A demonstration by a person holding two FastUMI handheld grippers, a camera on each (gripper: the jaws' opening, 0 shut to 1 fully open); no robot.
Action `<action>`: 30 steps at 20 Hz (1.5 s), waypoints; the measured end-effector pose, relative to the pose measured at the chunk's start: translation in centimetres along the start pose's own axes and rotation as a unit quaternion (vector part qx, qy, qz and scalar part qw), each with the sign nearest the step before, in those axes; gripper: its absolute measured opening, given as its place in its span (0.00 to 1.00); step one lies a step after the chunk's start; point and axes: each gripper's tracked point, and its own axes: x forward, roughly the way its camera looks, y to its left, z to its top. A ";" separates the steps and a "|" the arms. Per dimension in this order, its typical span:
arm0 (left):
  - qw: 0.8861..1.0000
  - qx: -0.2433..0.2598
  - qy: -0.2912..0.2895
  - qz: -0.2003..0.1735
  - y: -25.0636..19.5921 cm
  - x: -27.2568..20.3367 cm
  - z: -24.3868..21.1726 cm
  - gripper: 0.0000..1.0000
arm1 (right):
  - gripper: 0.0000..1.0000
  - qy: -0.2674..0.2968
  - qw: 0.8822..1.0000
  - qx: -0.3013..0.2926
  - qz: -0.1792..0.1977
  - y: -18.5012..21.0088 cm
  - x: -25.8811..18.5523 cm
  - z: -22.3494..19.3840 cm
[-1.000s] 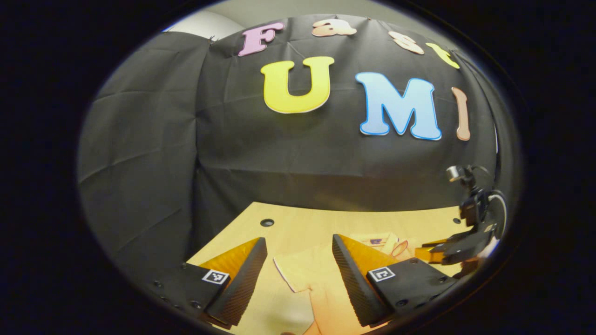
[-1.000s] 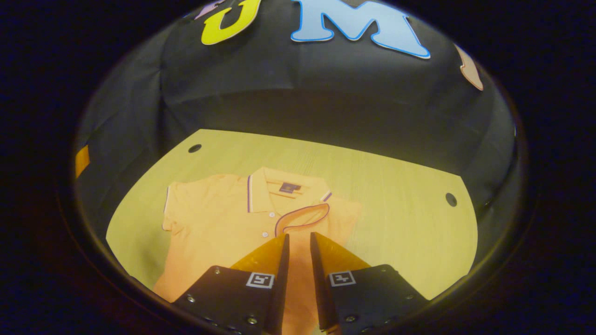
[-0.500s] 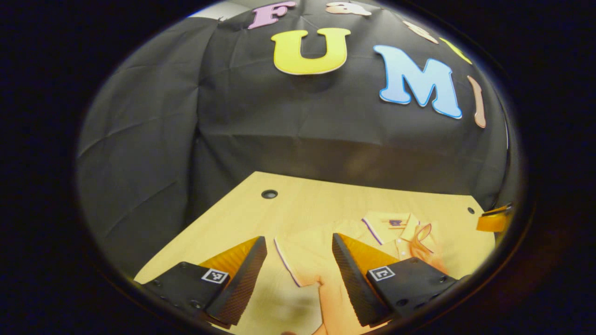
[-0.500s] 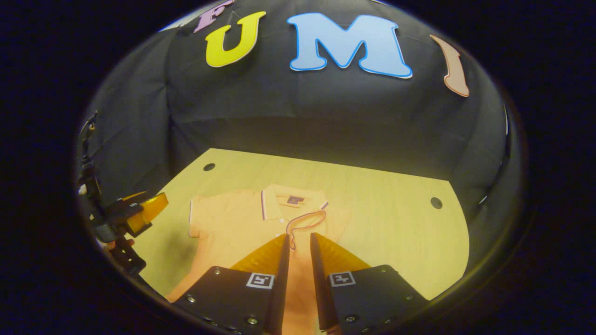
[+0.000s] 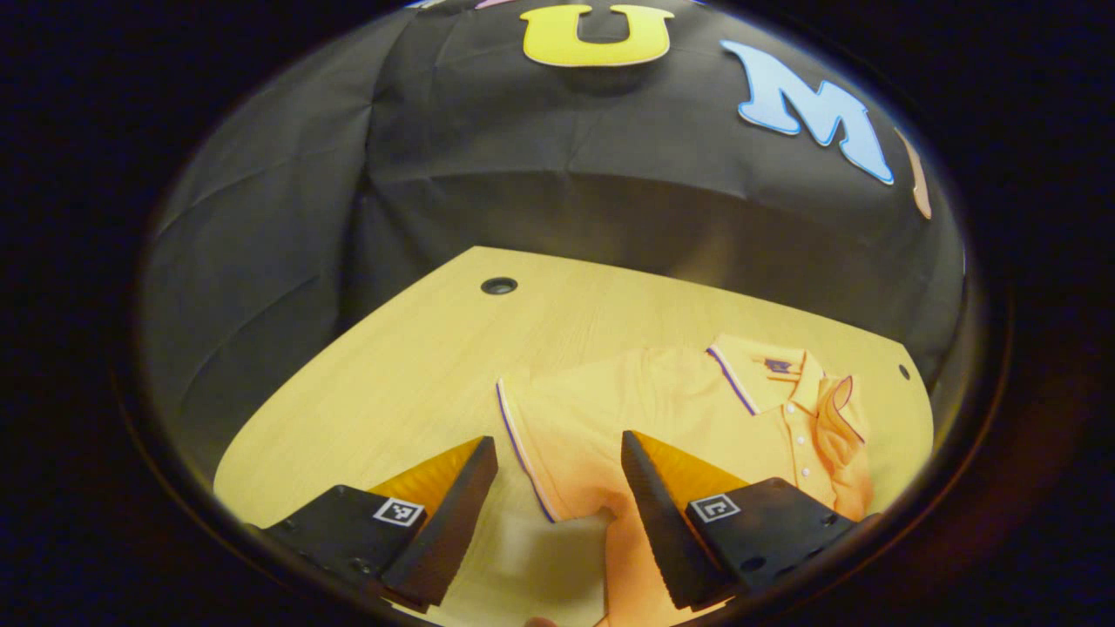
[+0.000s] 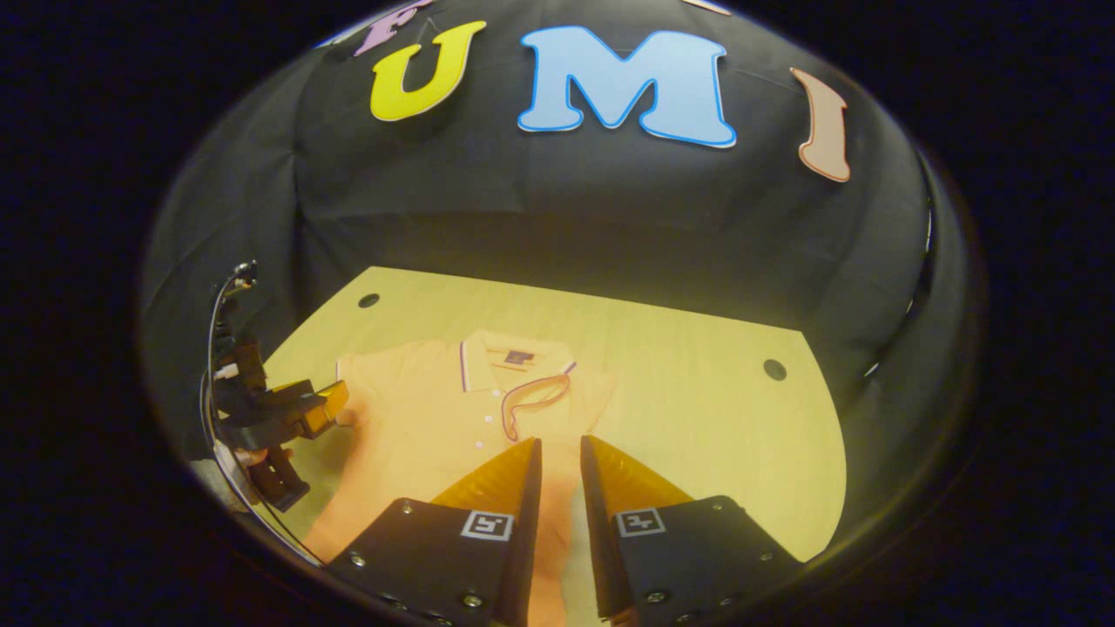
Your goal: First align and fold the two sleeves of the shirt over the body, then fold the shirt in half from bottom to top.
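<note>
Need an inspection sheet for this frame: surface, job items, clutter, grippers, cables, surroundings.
Surface: wooden table, two round holes near its back edge.
Job's things: orange polo shirt lies flat, collar toward the wall; right sleeve folded over the chest, left sleeve spread out flat.
Clutter: nothing seen.
Grippers: left gripper open, above the left sleeve's edge; right gripper nearly closed, narrow gap, above the shirt body.
Cables: thin cable looping off the left gripper.
Surroundings: black cloth wall.
</note>
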 end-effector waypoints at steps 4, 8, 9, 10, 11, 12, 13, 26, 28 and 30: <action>1.000 -0.013 0.026 0.006 0.0 1.5 -2.1 0.95 | 0.29 0.005 1.000 0.002 -0.008 -0.6 -0.2 -0.4; 0.999 -0.011 0.035 0.019 0.0 2.1 -3.3 0.97 | 0.29 0.006 1.000 -0.004 -0.013 -1.0 -0.4 -0.5; 0.999 -0.005 0.036 0.025 0.0 2.2 -3.4 0.95 | 0.29 0.006 1.000 -0.005 -0.014 -1.1 -0.5 -0.6; 0.999 0.004 0.035 0.031 0.1 2.3 -3.5 0.95 | 0.28 0.006 1.000 -0.005 -0.014 -1.3 -0.5 -0.6; 0.999 0.010 0.038 0.036 0.2 2.3 -3.6 0.95 | 0.28 0.007 1.000 -0.004 -0.014 -1.4 -0.5 -0.7; 0.999 0.009 0.032 0.031 0.0 2.3 -3.2 0.92 | 0.29 0.007 1.000 -0.001 -0.015 -1.5 -0.6 -0.8; 0.999 0.010 0.034 0.036 0.1 2.4 -3.2 0.81 | 0.28 0.008 1.000 0.002 -0.015 -1.6 -0.5 -0.8; 0.997 0.044 0.043 0.049 -1.6 2.5 -2.6 0.12 | 0.28 0.007 1.000 0.013 -0.022 -3.5 -1.5 -1.6; 0.997 0.061 0.029 0.041 -2.6 2.3 -1.3 0.11 | 0.28 0.007 1.000 0.018 -0.022 -3.8 -1.7 -1.8; 0.996 0.079 0.013 0.025 -4.5 1.7 0.1 0.11 | 0.29 0.007 0.999 0.022 -0.022 -4.0 -1.8 -2.0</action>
